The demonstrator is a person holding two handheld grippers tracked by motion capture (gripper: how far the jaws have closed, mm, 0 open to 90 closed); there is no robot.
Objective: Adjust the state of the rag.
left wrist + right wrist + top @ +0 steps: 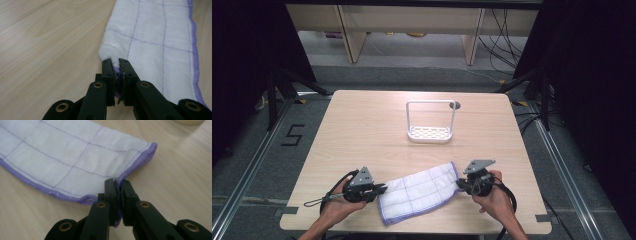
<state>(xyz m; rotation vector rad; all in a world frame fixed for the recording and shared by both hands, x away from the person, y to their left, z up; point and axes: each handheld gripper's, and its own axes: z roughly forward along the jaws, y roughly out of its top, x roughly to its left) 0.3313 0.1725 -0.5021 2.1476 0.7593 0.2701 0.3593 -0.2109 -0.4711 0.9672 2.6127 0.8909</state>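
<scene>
Here the cloth (419,192) is a thin white woven rag, ruled into squares by fine purple lines and hemmed in thicker purple stitching; it lies folded into a long, slightly rumpled band on the near part of the worktop (362,130), slanting up toward the right. The left gripper (382,189), black with a grey three-cornered plate on top, sits at the cloth's left end with its jaws pinched narrowly on a bunched fold of fabric, as the left gripper view shows (115,65). The right gripper (459,184) sits at the cloth's right end, its jaws likewise clamped on the purple hem near a corner (117,184). Both are held low, close to the wood, pointing inward at each other across the cloth, with the person's bare forearms coming in from below. Beyond the cloth, toward the far edge, stands a small white rack (430,132): a perforated oval base with a tall thin wire frame rising square above it. The worktop is pale, smooth, wood-grained board with rounded corners. Around it lie grey carpet, dark stands, trailing cables and pale furniture legs behind.
</scene>
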